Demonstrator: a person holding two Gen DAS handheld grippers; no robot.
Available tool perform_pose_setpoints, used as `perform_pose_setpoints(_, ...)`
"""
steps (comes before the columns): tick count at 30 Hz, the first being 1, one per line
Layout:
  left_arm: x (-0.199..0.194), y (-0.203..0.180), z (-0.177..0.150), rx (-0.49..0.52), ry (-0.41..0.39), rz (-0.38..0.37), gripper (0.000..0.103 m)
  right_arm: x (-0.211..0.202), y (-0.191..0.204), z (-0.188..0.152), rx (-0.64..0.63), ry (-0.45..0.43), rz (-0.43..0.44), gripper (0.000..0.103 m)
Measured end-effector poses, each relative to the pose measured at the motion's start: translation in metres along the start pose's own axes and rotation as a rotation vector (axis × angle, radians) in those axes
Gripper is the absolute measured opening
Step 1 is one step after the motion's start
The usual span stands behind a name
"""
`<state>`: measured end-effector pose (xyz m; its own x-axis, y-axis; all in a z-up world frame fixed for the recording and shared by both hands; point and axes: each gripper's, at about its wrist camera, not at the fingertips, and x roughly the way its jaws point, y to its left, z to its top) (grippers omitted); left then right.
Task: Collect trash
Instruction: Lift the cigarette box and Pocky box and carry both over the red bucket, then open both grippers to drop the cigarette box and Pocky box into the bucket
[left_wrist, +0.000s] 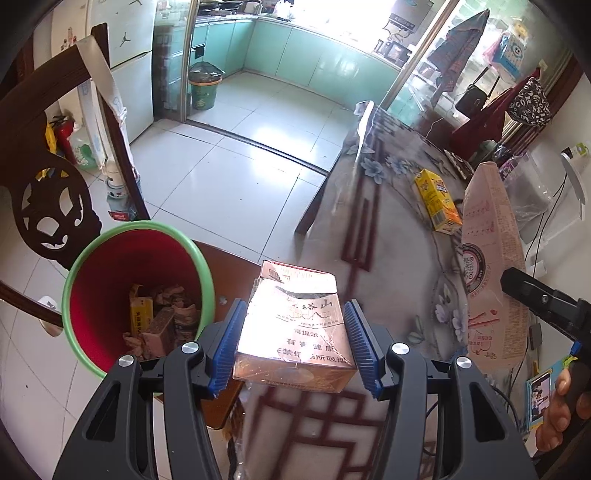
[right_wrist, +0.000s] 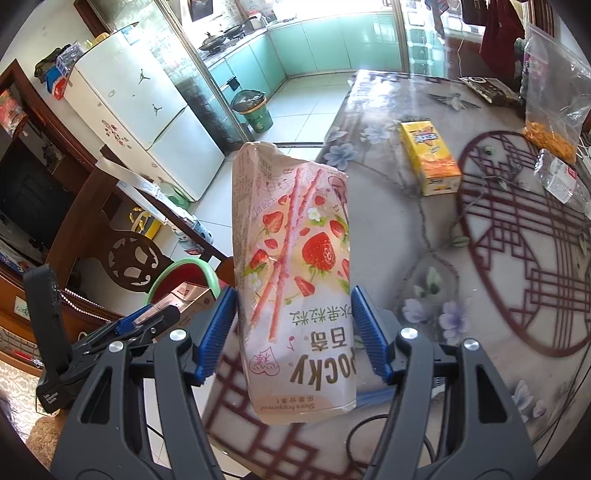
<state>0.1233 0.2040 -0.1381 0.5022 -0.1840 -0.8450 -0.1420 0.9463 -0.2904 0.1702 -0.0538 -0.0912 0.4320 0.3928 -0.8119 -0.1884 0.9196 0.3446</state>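
My left gripper (left_wrist: 293, 345) is shut on a crumpled cigarette pack (left_wrist: 295, 325) and holds it over the table's left edge, just right of the red bin with a green rim (left_wrist: 136, 295). The bin stands on a chair seat and holds several pieces of paper and box trash. My right gripper (right_wrist: 293, 332) is shut on a pink strawberry Pocky box (right_wrist: 295, 266), held upright above the table. That box also shows in the left wrist view (left_wrist: 491, 266). A yellow drink carton (right_wrist: 430, 158) lies on the table farther ahead; it also shows in the left wrist view (left_wrist: 437, 201).
The table (right_wrist: 498, 295) has a floral cover with a red lattice circle. A plastic bag with orange snacks (right_wrist: 550, 110) and a crushed bottle (right_wrist: 561, 179) lie at its right. A carved dark chair (left_wrist: 40, 177) stands left. A green kitchen bin (left_wrist: 203, 88) stands far back.
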Motion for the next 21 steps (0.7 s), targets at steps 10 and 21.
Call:
perform_pose_setpoints(10, -0.009, 0.053, 0.005, -0.084, -0.022, 0.026, 0.052, 0.013, 0.052, -0.001, -0.078, 0.022, 0.023, 0.062)
perform_pose_setpoints(21, -0.003, 0.143, -0.013, -0.262, 0.002, 0.162, 0.052, 0.080, 0.144, -0.012, -0.245, 0.173, 0.124, 0.063)
